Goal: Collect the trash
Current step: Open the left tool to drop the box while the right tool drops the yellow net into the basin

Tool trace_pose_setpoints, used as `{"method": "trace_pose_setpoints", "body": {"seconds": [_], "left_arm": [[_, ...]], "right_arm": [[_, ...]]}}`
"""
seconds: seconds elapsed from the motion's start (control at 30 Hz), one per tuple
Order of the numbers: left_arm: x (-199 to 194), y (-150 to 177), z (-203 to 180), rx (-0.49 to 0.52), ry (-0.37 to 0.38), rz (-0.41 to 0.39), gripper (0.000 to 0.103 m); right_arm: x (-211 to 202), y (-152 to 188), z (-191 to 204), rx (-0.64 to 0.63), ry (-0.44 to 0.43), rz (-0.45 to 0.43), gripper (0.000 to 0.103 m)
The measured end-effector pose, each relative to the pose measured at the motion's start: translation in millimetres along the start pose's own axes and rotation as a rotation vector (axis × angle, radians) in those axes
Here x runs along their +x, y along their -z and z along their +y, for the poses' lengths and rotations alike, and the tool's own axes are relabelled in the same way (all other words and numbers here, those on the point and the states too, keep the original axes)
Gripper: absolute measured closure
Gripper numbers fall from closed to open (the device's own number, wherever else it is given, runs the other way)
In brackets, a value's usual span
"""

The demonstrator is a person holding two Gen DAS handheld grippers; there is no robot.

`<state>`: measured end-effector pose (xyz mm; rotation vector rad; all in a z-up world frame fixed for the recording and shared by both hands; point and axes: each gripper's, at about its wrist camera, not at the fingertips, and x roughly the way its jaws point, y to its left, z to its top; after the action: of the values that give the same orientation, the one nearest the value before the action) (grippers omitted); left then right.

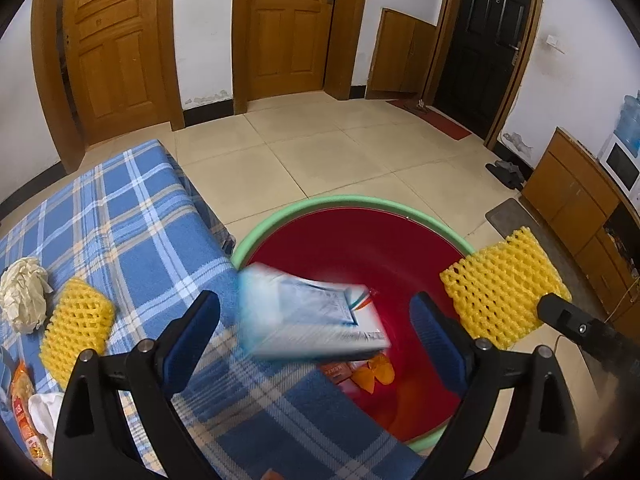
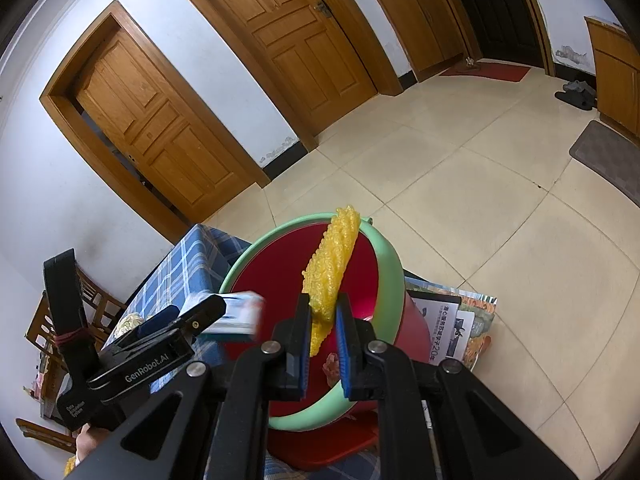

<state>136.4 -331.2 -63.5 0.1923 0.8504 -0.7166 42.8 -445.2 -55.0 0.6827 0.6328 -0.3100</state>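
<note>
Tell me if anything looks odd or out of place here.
One thing: a blurred white-and-blue paper packet is loose between the open left tongs, over the red bin with the green rim. It looks dropped, mid-fall. The right tongs grip a yellow foam net sleeve normally.
</note>
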Motion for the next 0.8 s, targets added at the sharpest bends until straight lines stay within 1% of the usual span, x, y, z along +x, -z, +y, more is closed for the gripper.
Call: {"method": "trace_pose_setpoints", "body": {"seconds": [0.1, 0.3, 0.6, 0.8], "left_arm": [[2.4, 2.4, 0.1, 0.002, 0.005, 0.013, 0.008], [-4.7, 3.6, 0.8, -0.005, 0.021, 0.0, 0.008], [-16.1, 7.6, 8.9, -0.044, 0.025, 0.008, 0.008], [-28.4, 11.0, 12.7, -0.056, 0.026, 0.004, 0.008]], "right_arm": [[0.2, 0.4, -0.2, 0.0, 0.0, 0.001, 0.089], [1.9, 1.8, -1.1, 0.002, 0.001, 0.007, 0.089], [14.3, 5.3, -3.1, 0.002, 0.009, 0.037, 0.086], [17.1, 5.6, -2.7, 0.011, 0.014, 0.046, 0.074]]}}
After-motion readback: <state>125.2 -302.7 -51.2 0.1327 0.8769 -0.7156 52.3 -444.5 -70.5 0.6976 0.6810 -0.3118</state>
